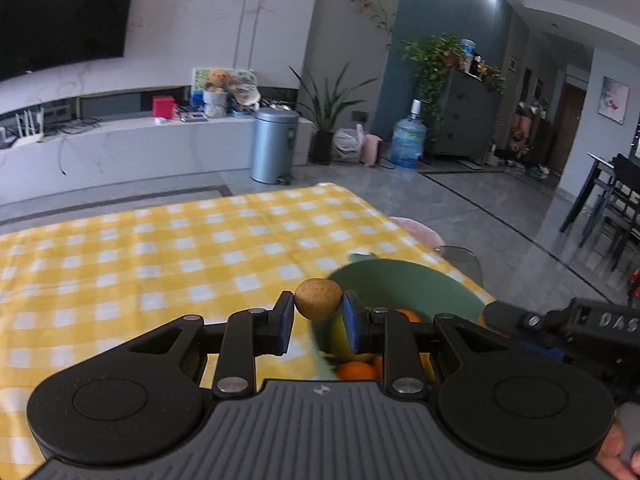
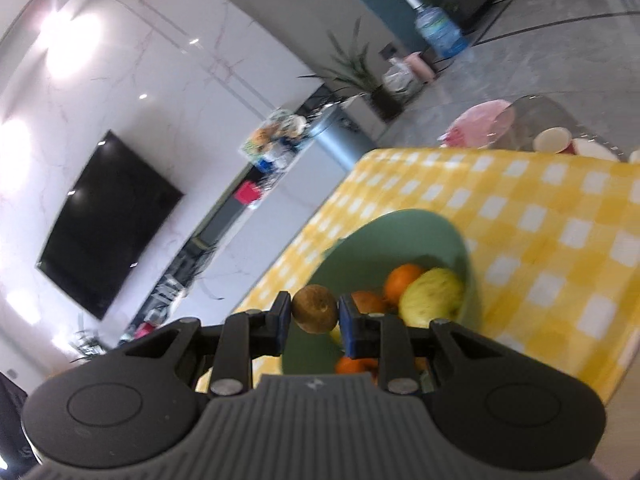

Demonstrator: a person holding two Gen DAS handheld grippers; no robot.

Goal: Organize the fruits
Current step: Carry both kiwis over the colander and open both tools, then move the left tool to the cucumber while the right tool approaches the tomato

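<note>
Yellow-checked cloth covers the bench, with a marble TV wall, a bin and potted plants behind it. At the bench's near right stands a green bowl that already holds oranges and a yellow-green fruit. The left gripper has its jaws closed almost fully on a small tan, speckled fruit, pinched at its sides and held above the bowl's near rim. The right gripper likewise has its jaws nearly closed on a small brown fruit, poised over the bowl's left edge; in the left view its black body shows just to the right of the bowl. The step in hand looks like dropping both small fruits into the bowl. To do it well, each gripper should come further in over the bowl's open middle, clear of the rim, and sink low before the jaws part, so the fruit settles among the others instead of bouncing out. With both grippers crowding one bowl, letting go one at a time seems wiser. Aim for the bare green wall side, not the top of the piled oranges, or a round fruit may roll off.
</note>
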